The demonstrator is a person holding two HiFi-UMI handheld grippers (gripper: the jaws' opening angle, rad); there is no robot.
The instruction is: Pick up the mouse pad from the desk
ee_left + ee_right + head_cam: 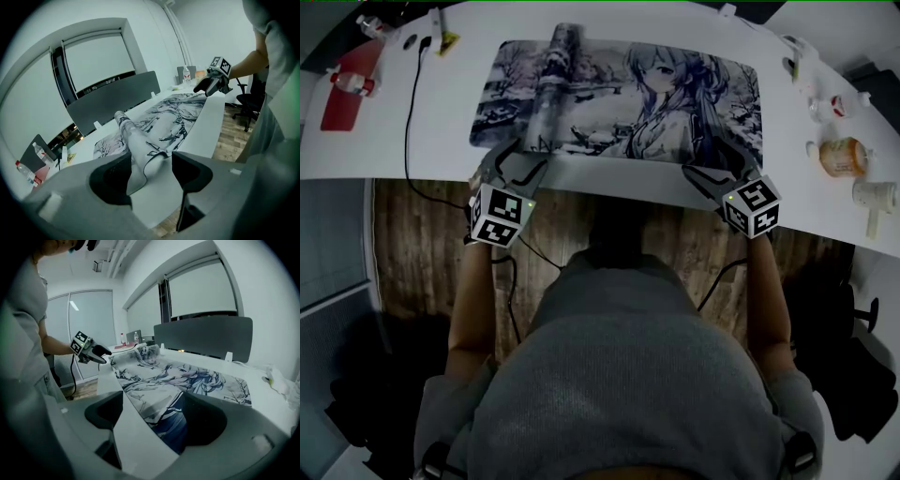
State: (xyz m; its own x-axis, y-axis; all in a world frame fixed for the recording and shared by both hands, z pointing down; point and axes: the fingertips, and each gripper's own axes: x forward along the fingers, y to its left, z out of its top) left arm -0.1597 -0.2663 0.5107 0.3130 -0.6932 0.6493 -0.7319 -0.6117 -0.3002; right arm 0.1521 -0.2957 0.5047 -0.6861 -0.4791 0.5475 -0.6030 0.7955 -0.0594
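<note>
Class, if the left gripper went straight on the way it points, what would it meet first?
Probably the raised fold of the mouse pad, lying just ahead between the left gripper's open jaws near the desk's front edge; depth is unclear.

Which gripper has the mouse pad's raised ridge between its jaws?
The left gripper: the mouse pad's ridge runs between its open jaws. The right gripper, also open, faces only a flat stretch of the pad's near edge.

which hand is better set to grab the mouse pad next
Left, probably. The left gripper is open with the raised fold of the pad between its jaws, ready to pinch. The right gripper is open over flat pad at the desk edge.
</note>
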